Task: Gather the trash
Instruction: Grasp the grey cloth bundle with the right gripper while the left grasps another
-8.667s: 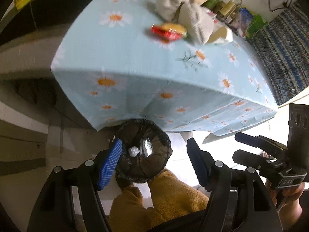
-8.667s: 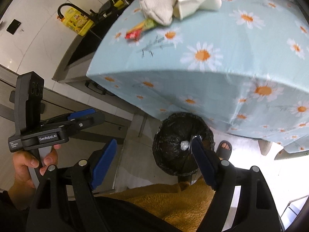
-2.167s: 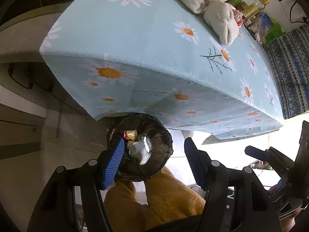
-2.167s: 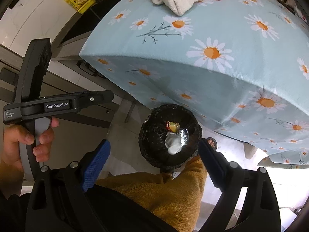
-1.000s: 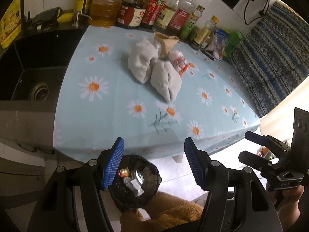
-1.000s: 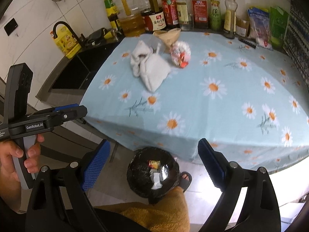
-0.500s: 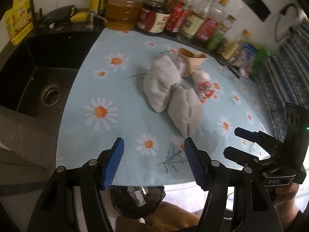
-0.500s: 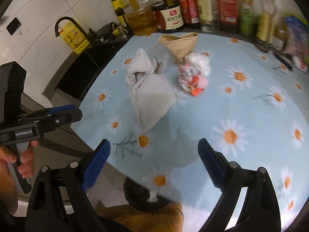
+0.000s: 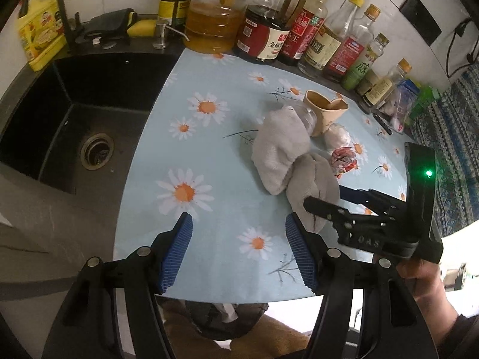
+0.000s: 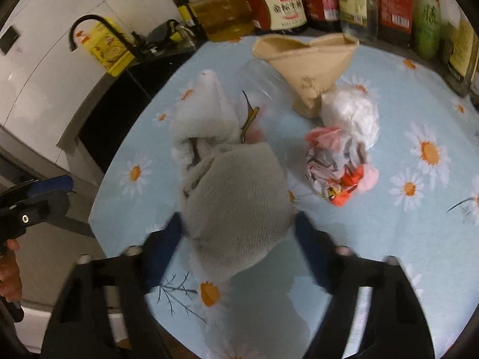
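Right hand-held gripper (image 10: 238, 233), jaws closing, straddles a crumpled grey ribbed cloth (image 10: 236, 197)

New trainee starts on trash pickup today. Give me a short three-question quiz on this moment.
1. True or false: the left gripper holds nothing.
2. What lies between the closing right gripper jaws: A) crumpled red-and-white wrapper, B) grey knitted cloth bundle, C) squashed tan paper cup?
3. Fill in: the black-lined trash bin sits below the table's ___ edge.

Key: 1 true; 2 B; 3 near.
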A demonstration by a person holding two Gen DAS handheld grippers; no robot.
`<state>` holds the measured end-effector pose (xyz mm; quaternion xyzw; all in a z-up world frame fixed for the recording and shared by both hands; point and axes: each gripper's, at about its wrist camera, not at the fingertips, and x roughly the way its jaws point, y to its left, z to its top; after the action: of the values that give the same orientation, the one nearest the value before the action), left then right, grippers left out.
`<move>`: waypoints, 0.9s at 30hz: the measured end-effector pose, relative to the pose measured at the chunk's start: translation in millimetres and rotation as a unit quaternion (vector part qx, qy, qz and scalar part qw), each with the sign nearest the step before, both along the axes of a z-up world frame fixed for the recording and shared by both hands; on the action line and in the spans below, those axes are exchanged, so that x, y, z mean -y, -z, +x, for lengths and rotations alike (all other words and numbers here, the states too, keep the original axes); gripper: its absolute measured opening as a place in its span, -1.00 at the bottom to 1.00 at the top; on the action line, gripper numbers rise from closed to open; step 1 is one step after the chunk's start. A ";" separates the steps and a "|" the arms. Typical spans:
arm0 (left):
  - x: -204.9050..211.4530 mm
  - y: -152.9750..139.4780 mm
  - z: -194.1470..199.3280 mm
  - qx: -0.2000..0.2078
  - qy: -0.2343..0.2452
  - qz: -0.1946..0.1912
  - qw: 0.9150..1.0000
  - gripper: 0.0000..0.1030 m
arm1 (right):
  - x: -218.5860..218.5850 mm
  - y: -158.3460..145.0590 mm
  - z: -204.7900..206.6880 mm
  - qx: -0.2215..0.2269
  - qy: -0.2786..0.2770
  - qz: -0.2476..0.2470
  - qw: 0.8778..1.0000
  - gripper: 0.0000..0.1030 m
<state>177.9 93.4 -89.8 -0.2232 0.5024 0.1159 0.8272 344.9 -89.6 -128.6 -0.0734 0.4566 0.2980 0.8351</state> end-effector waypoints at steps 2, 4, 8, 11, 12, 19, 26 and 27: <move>-5.2 -0.1 2.6 0.002 0.015 -0.002 1.000 0.22 | -0.4 0.4 -2.7 0.001 0.015 -0.002 1.000 0.03; -9.6 -0.5 6.7 0.007 0.033 -0.002 0.999 0.22 | 0.2 -2.3 -9.2 0.009 0.028 0.001 1.000 -0.14; -16.4 7.8 22.3 0.007 0.070 -0.014 0.997 0.23 | 7.1 -7.7 -26.3 0.017 0.059 0.008 0.998 -0.37; -14.4 15.1 35.0 0.004 0.097 -0.017 0.995 0.60 | 19.0 -13.7 -42.5 0.021 0.086 0.033 0.996 -0.38; -13.4 17.2 38.4 0.006 0.108 -0.021 0.994 0.60 | 23.1 -16.6 -48.3 0.026 0.097 0.035 0.994 -0.39; 0.8 26.7 65.9 0.014 0.171 -0.017 0.985 0.60 | 50.2 -32.1 -95.3 0.049 0.165 0.062 0.983 -0.39; 6.1 33.1 88.6 0.014 0.173 0.007 0.985 0.60 | 67.1 -44.9 -130.3 0.072 0.166 0.082 0.980 -0.39; 5.3 35.8 92.0 0.012 0.171 0.012 0.985 0.60 | 69.8 -46.6 -135.8 0.078 0.160 0.087 0.980 -0.39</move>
<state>270.0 88.1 -125.6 -0.1253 0.5220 -0.0235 0.8434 209.1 -159.3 -82.0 0.0505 0.3683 0.1929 0.9081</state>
